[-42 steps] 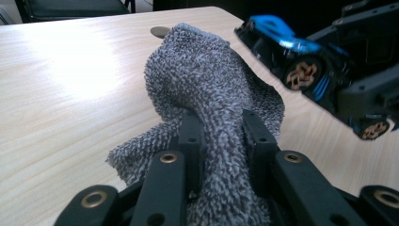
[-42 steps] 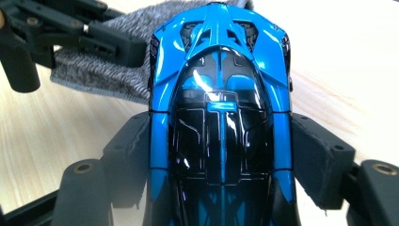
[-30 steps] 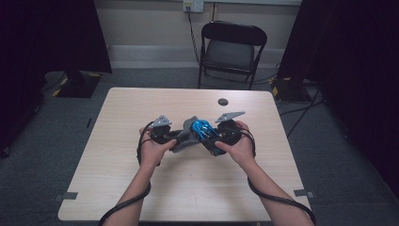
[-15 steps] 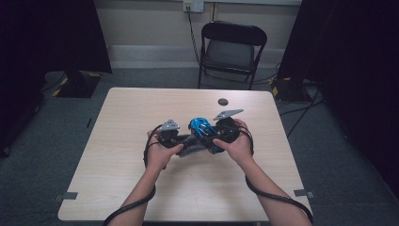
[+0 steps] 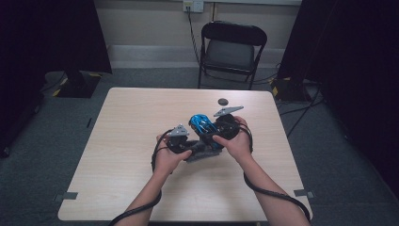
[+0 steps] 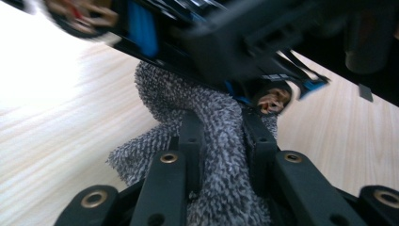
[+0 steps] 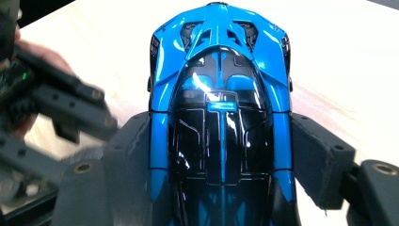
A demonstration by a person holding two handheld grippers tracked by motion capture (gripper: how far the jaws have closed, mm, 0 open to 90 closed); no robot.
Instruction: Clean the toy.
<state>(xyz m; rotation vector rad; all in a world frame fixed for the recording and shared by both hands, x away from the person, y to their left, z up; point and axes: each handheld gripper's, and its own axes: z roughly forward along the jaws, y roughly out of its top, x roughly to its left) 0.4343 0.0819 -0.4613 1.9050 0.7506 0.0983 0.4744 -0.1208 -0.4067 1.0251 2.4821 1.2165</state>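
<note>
Between the right gripper's (image 7: 221, 188) fingers (image 7: 320, 162) a blue car (image 7: 221, 108) is sitting lengthwise — pads pressing on both flanks, jaws standing wide around its body, nose pointing away past the fingertips. Above the table (image 5: 117, 141), mid-surface. Car is looking rigid, glossy, probably light; shell likely slippery, so the flat sides seem the best hold. Left gripper (image 6: 221, 136) is pinching a grey cloth (image 6: 221, 188) — fingers (image 6: 190, 141) nearly closed, soft pile bunching between and beyond them. Cloth is touching the car's underside just past the fingertips; limp, easy to hold anywhere.
</note>
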